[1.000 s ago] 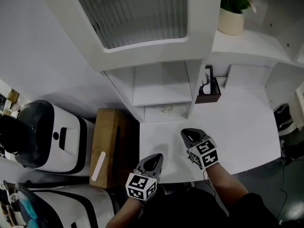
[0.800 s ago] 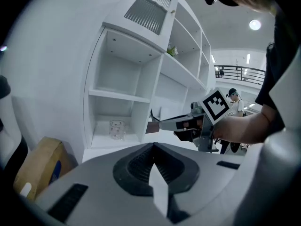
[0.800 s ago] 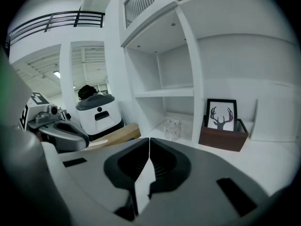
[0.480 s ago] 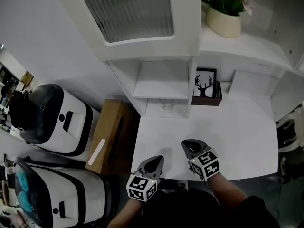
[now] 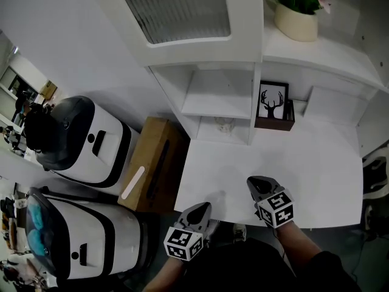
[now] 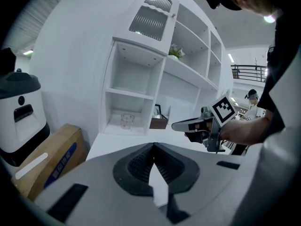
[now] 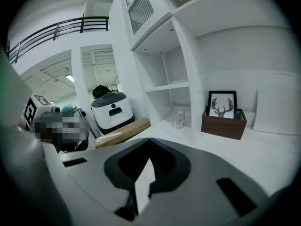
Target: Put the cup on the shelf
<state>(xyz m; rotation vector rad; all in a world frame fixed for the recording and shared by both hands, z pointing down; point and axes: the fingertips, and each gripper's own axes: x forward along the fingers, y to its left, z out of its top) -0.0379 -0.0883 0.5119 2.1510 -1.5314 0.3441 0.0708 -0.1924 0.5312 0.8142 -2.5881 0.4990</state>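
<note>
A small clear glass cup (image 5: 225, 125) stands in the bottom compartment of the white shelf unit (image 5: 220, 95), at the back of the white table (image 5: 316, 163). It also shows in the left gripper view as the cup (image 6: 125, 121) and in the right gripper view as the cup (image 7: 177, 118). My left gripper (image 5: 199, 210) hovers at the table's front edge, shut and holding nothing. My right gripper (image 5: 260, 184) is just right of it over the table, also shut and holding nothing. Both are well short of the cup.
A deer picture (image 5: 273, 104) sits in a brown box right of the cup's compartment. A potted plant (image 5: 296, 22) stands on the upper ledge. A cardboard box (image 5: 155, 163) and two white-and-black machines (image 5: 79, 140) stand left of the table.
The head view has shifted, so the shelf sits higher and the deer picture now shows. Both grippers stay shut near the table's front edge, slightly lower in the picture.
</note>
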